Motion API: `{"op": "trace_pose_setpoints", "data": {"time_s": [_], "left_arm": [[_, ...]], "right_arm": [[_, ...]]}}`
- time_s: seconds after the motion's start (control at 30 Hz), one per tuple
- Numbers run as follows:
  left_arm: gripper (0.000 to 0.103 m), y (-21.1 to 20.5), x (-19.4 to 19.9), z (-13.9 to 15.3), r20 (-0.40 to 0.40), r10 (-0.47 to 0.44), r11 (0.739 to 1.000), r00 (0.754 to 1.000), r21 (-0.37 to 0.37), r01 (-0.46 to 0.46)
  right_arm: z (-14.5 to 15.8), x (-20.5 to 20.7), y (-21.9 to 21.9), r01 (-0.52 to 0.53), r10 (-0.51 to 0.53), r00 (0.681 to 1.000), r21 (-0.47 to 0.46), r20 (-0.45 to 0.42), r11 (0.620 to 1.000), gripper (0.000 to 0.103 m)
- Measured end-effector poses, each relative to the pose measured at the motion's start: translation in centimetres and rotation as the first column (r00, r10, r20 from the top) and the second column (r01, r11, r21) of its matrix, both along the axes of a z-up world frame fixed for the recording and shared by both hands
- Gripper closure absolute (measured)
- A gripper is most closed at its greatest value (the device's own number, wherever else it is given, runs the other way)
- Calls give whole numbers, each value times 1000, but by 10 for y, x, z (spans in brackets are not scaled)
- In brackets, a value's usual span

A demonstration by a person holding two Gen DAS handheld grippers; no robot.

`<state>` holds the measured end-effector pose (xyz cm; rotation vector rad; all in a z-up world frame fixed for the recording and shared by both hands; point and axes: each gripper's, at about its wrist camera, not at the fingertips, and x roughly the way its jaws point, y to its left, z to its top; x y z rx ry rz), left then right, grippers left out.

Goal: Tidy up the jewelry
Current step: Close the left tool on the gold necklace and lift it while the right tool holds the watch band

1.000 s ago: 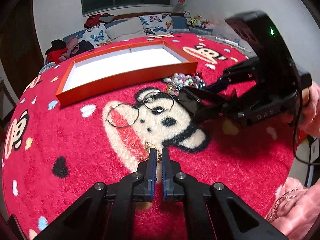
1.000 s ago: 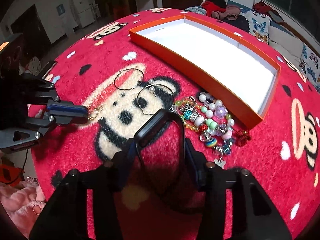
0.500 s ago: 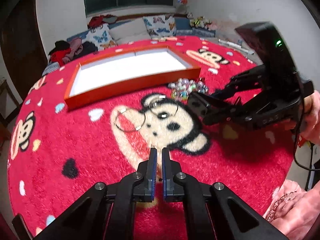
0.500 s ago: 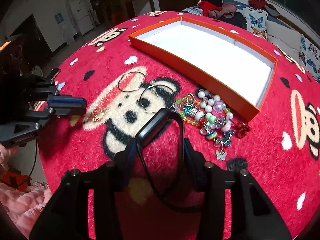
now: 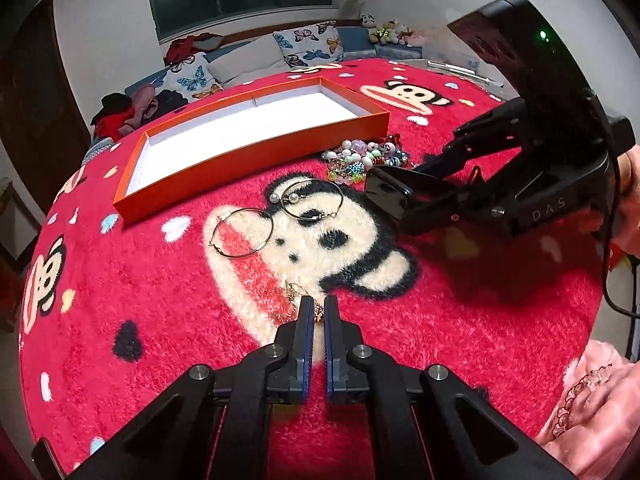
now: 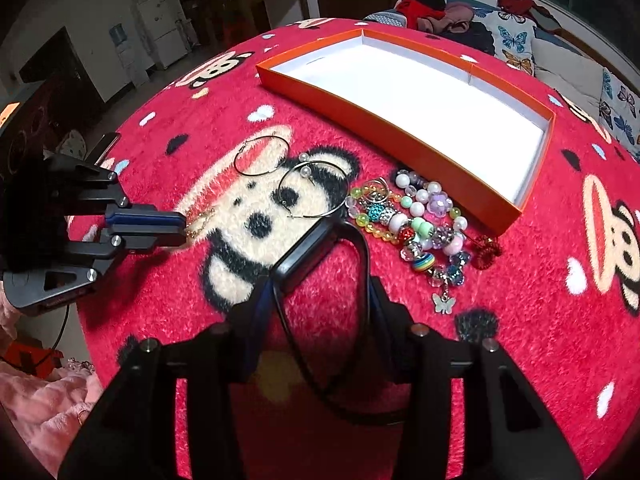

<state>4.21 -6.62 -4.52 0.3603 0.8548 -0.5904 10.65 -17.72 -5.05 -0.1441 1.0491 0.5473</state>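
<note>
The gold chain (image 5: 298,294) is pinched at the tips of the left gripper (image 5: 314,312), whose jaws are closed on it, on the red blanket (image 5: 460,340); how much chain is caught is hidden by the pads; a black smart band (image 6: 316,252) is clamped by the right gripper (image 6: 320,280), its strap partly hidden; beyond the chain lie two hoop earrings (image 5: 276,220), then a bead heap (image 5: 360,158); farthest, the orange box (image 5: 256,152) is seen holding nothing.

Opposed wrist views, shared blanket (image 5: 460,344)
</note>
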Motion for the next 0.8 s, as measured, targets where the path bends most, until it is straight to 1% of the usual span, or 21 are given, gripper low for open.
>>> {"op": "trace_pose_setpoints", "data": {"time_s": [0.17, 0.3, 0.5, 0.8], "left_arm": [[98, 5, 1, 1, -8, 16, 1000, 1000, -7, -16], [98, 7, 4, -3, -50, 15, 1000, 999, -21, -16], [97, 9, 10, -4, -85, 15, 999, 996, -49, -19], [97, 9, 11, -5, -90, 11, 999, 996, -45, -15]], "right_arm": [[0, -1, -1, 0, 0, 1000, 5, 0, 1000, 55], [-1, -1, -2, 1, -1, 1000, 7, -2, 1000, 55], [-2, -1, -3, 2, -1, 1000, 12, -4, 1000, 54], [-2, -1, -3, 3, -3, 1000, 15, -5, 1000, 54]]}}
